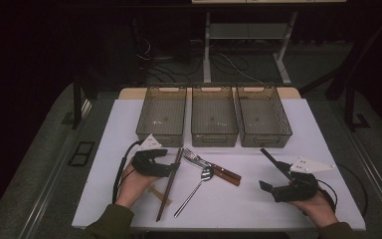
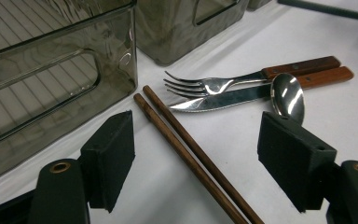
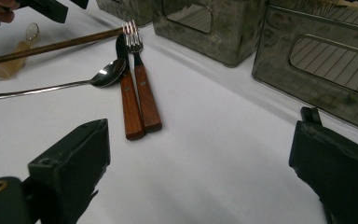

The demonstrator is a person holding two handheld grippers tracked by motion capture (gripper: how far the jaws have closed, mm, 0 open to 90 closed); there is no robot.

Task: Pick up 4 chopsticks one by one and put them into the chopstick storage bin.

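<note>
A pair of dark wooden chopsticks (image 1: 168, 186) (image 2: 191, 154) (image 3: 51, 46) lies on the white tabletop (image 1: 238, 204). Beside it are a fork (image 1: 191, 155) (image 2: 205, 85) and a knife (image 1: 226, 174) (image 2: 223, 98), both wooden-handled, and a steel spoon (image 1: 199, 184) (image 2: 289, 95) (image 3: 102, 74). My left gripper (image 1: 171, 167) (image 2: 198, 140) is open and straddles the chopsticks near their far end, pads clear of them. My right gripper (image 1: 266, 169) (image 3: 200, 154) rests open at the right, with bare table between its jaws.
Three smoky transparent bins (image 1: 160, 138) (image 1: 214, 138) (image 1: 267, 139) stand in a row at the back of the table, all without contents. A small tan piece (image 1: 154, 191) (image 3: 9, 63) lies by the left hand. The table edge runs close to both forearms.
</note>
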